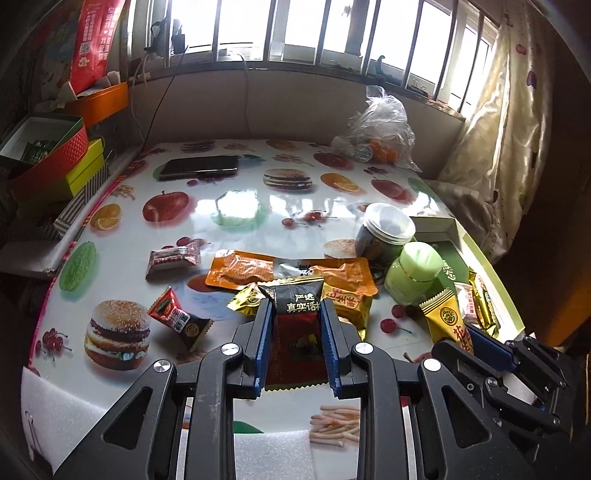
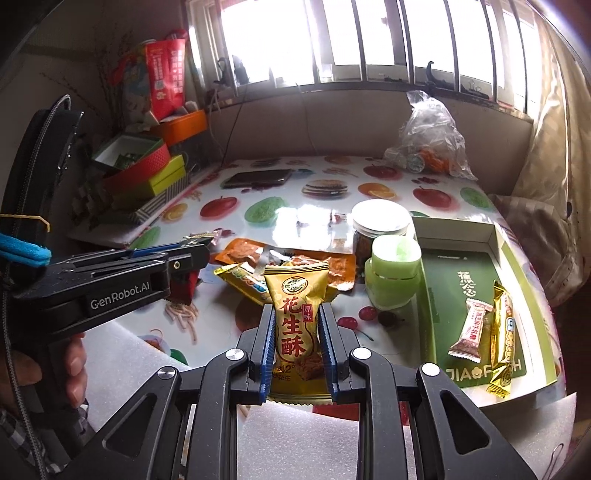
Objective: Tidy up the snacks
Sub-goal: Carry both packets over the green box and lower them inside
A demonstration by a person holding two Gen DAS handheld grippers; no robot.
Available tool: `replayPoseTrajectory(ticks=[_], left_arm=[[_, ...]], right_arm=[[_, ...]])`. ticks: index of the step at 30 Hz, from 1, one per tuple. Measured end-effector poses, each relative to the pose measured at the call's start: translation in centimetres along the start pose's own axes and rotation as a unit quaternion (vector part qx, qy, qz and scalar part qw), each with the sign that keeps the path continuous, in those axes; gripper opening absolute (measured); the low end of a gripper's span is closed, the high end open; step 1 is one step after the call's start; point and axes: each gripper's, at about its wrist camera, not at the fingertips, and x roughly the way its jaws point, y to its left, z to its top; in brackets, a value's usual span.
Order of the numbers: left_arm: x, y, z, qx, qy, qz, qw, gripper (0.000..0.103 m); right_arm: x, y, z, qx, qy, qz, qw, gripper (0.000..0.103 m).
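Home room: worktop (image 1: 240, 206) under fruit-and-burger print cover, barred window (image 1: 295, 29) behind, patterned curtain (image 1: 509, 129) beside it, stacked gift boxes (image 1: 55, 158), phone (image 1: 201, 166), scattered snack packets.

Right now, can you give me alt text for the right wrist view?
The right tool is shut on a gold peanut-crisp packet above the fruit-print table. To its right, a green tray holds two wrapped snacks; the left tool enters from the left.
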Motion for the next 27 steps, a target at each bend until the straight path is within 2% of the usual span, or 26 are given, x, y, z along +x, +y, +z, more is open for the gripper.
replayPoseTrajectory(ticks=[13,27], left_arm=[[0.8,-6.5,1.2,0.060,0.002,-0.057,0.9966,0.026],[3.1,-12.7,2.7,0.102,0.018,-0.127,0.9865,0.026]], right_arm=[[-3.1,-5.0,-0.1,0.049,-0.023,-0.053,0.997,0.022],[-4.6,-10.7,-0.8,0.097,-0.027,-0.102,0.990,0.022]])
